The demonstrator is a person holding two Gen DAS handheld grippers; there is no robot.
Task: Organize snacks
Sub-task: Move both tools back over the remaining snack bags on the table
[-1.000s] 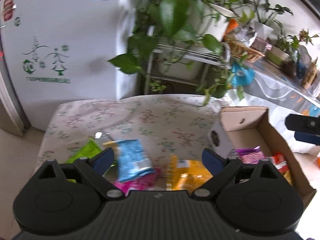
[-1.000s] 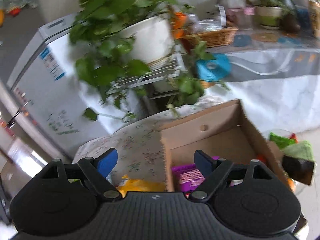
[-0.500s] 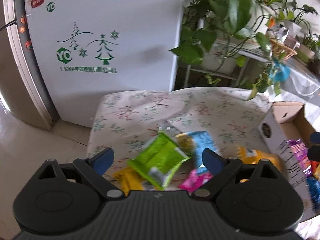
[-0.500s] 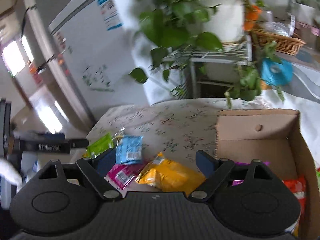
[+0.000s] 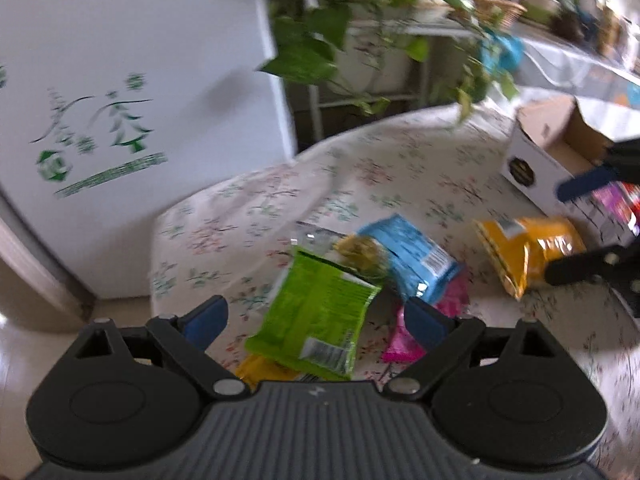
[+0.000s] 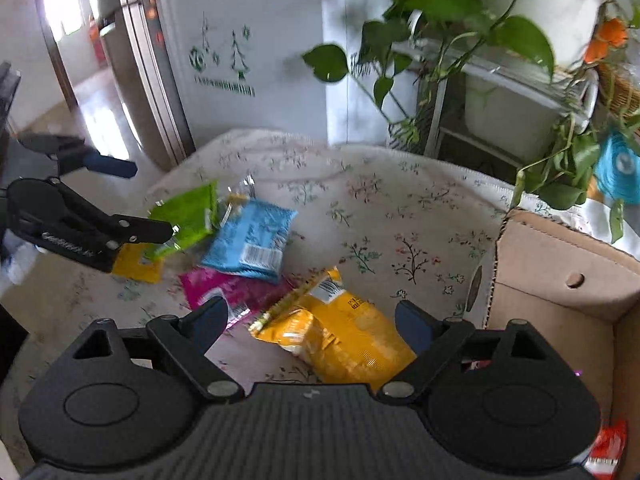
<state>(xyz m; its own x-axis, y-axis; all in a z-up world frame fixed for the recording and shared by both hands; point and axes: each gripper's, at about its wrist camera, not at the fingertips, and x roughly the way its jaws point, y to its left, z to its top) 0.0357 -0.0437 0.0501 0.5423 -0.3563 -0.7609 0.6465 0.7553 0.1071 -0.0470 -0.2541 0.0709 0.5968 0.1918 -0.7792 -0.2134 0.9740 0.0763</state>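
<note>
My left tongs (image 5: 316,316) stand wide and empty above the green packet (image 5: 316,316), my right tongs (image 6: 308,320), jaws opening, empty above the yellow bag (image 6: 344,336); both lie on the surface (image 6: 380,200) beside the cardboard box (image 6: 560,280). Each pouch looks light, soft, crinkly and slippery, its contents probably crushable; I judge the flat sealed edge the best hold. A second ago my right view faced the box, my left the blue packet (image 5: 412,256)
</note>
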